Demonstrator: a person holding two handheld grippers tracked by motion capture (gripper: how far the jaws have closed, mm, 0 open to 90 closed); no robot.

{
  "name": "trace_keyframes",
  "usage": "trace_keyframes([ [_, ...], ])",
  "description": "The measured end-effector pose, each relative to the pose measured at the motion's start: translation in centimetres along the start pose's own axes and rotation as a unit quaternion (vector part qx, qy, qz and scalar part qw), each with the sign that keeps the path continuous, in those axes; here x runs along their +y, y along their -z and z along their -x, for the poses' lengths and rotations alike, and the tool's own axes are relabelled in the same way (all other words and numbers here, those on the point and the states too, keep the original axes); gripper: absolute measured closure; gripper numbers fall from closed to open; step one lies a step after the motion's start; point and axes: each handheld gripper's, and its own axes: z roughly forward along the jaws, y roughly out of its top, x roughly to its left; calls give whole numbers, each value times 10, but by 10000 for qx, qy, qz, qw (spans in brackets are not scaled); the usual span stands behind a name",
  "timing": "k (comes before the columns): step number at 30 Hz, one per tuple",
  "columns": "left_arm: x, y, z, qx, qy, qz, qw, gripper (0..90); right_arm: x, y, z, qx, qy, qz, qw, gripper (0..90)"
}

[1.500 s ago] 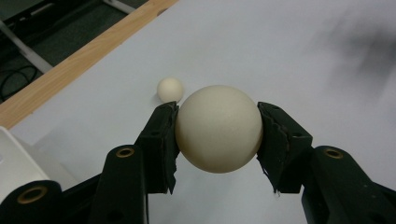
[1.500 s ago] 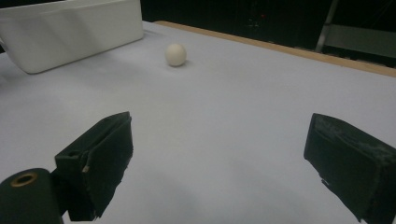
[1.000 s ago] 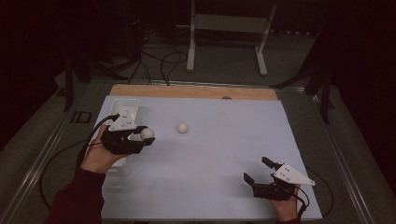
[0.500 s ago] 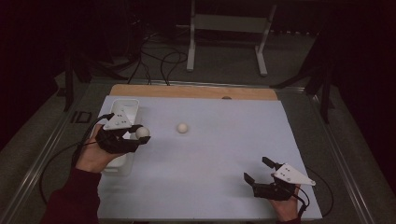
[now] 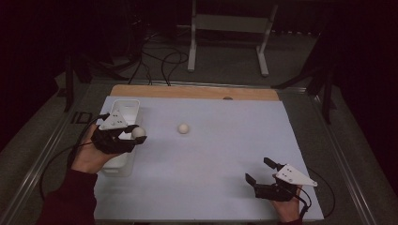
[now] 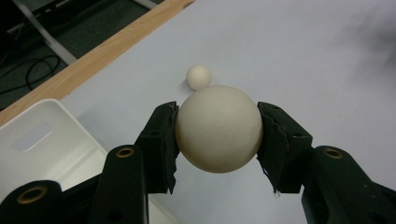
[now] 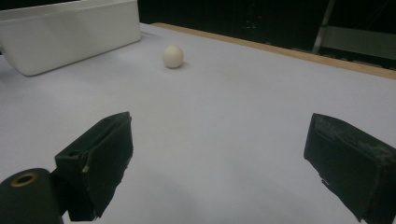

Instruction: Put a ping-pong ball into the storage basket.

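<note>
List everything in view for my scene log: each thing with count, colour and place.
held ball: 1, cream, clamped between the left gripper's jaws, beside the bin
loose ball: 1, cream, on the sheet, mid-table
bin: 1, white, left side of the sheet
sheet: 1, pale grey-blue, covering the table
wooden board: 1, tan, along the far edge
metal stand: 1, white, on the floor behind the table
left gripper: 1, black, over the bin's right rim
right gripper: 1, black, open, near right corner
</note>
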Motion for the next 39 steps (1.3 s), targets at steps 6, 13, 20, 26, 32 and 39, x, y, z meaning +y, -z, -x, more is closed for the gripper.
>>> trace_keyframes([
  [6,-1,1,-2,19,22,-16,10000,510,0,0,0,1,-2,0,10000,79],
  [13,-1,4,-3,47,9,-43,10000,510,0,0,0,3,-1,0,10000,79],
  [20,-3,6,-5,71,8,-70,10000,510,0,0,0,3,0,-1,10000,79],
  [26,-4,7,-7,91,15,-71,9999,511,0,0,0,7,-2,-1,10000,79],
  [32,-5,9,-9,116,12,-83,9999,511,0,0,0,8,-2,-1,10000,79],
  [39,-6,11,-11,130,30,-77,9999,510,0,0,0,7,-14,4,10000,79],
])
